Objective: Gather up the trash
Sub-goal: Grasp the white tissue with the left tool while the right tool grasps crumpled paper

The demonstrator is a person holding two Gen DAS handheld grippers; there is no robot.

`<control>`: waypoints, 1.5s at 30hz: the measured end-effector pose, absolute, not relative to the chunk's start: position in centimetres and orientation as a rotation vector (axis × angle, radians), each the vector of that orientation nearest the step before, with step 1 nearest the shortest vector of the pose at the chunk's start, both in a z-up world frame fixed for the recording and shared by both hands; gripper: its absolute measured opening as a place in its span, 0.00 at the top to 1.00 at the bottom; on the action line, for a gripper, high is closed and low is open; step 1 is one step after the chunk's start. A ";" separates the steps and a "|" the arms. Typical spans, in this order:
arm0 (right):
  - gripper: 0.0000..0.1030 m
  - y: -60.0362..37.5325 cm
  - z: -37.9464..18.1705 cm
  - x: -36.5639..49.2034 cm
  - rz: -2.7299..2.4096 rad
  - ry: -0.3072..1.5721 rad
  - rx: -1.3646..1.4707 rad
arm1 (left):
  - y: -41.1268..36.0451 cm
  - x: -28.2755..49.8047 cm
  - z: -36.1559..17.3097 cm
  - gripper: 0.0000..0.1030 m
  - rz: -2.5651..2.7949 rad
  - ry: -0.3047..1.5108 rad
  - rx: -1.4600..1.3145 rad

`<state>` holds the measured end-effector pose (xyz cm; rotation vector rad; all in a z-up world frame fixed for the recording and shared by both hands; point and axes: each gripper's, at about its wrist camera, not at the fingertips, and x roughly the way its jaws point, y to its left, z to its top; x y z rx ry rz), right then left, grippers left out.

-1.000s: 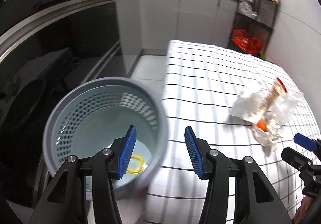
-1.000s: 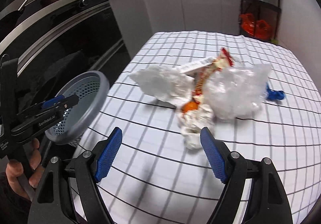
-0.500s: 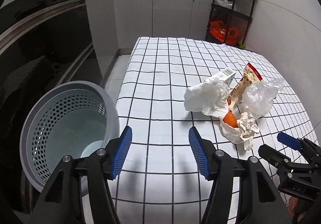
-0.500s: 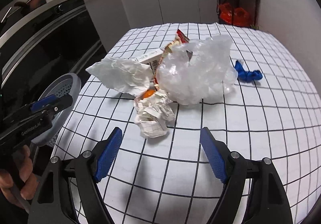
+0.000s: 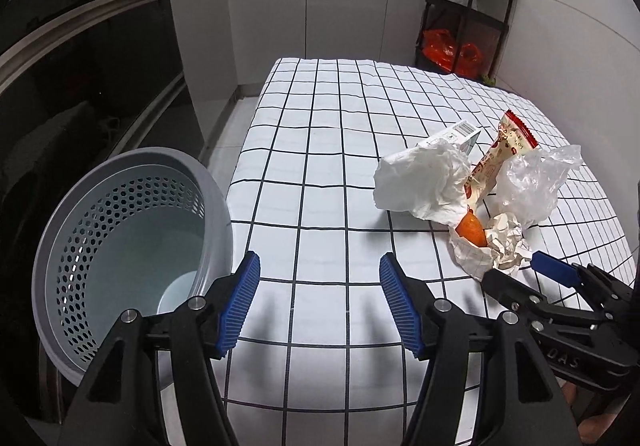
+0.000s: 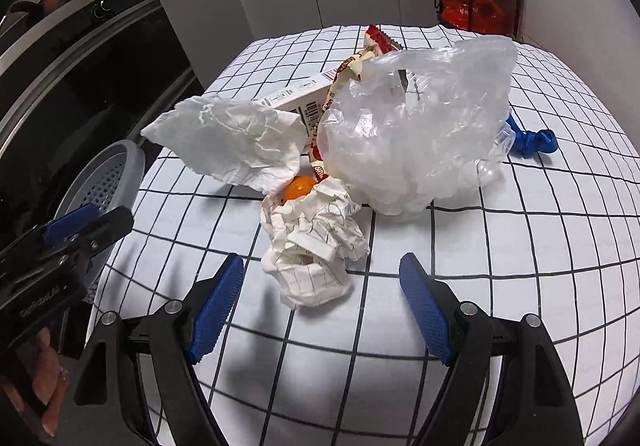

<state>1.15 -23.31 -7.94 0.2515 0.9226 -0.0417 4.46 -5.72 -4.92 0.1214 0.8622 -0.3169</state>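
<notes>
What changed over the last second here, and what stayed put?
The left tongs swung from over the bin to above the checked cloth, jaws opening, nothing between them. The right tongs came down toward the crumpled paper, open and empty. The trash pile and bin did not shift.

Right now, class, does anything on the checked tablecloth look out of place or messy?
Yes. A heap of litter sits on the tablecloth: crumpled tissue, balled squared paper, a clear plastic bag, a snack wrapper, a small carton and orange peel. A blue balloon scrap lies beside it.
</notes>
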 end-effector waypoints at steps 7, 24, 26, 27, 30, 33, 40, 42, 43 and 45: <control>0.29 -23.1 -8.6 2.4 -0.030 0.935 0.258 | -6.2 4.4 -5.0 0.37 -0.328 0.862 0.128; 0.57 -24.6 -6.8 -2.0 0.045 0.894 0.312 | -6.9 3.7 -4.5 0.26 -0.354 0.846 0.109; 0.57 -25.0 -6.3 -2.6 0.051 0.883 0.321 | -7.0 3.7 -4.3 0.24 -0.360 0.843 0.103; 0.57 -25.2 -6.0 -2.8 0.052 0.877 0.325 | -7.2 3.7 -4.2 0.24 -0.361 0.838 0.097; 0.57 -26.0 -5.3 -3.7 0.056 0.861 0.340 | -7.7 4.0 -3.7 0.22 -0.370 0.832 0.075; 0.57 -26.4 -4.7 -3.8 0.061 0.847 0.355 | -8.9 4.5 -3.7 0.21 -0.382 0.831 0.069; 0.57 -27.1 -3.9 -4.1 0.060 0.824 0.378 | -12.3 5.9 -5.1 0.20 -0.392 0.841 0.093; 0.57 -27.6 -3.9 -4.2 0.059 0.822 0.387 | -13.1 6.6 -5.6 0.20 -0.390 0.851 0.091; 0.57 -27.8 -3.9 -4.1 0.058 0.822 0.392 | -13.3 6.9 -5.7 0.20 -0.389 0.855 0.086; 0.57 -28.1 -3.9 -4.3 0.057 0.822 0.399 | -13.8 7.8 -6.1 0.20 -0.375 0.860 0.083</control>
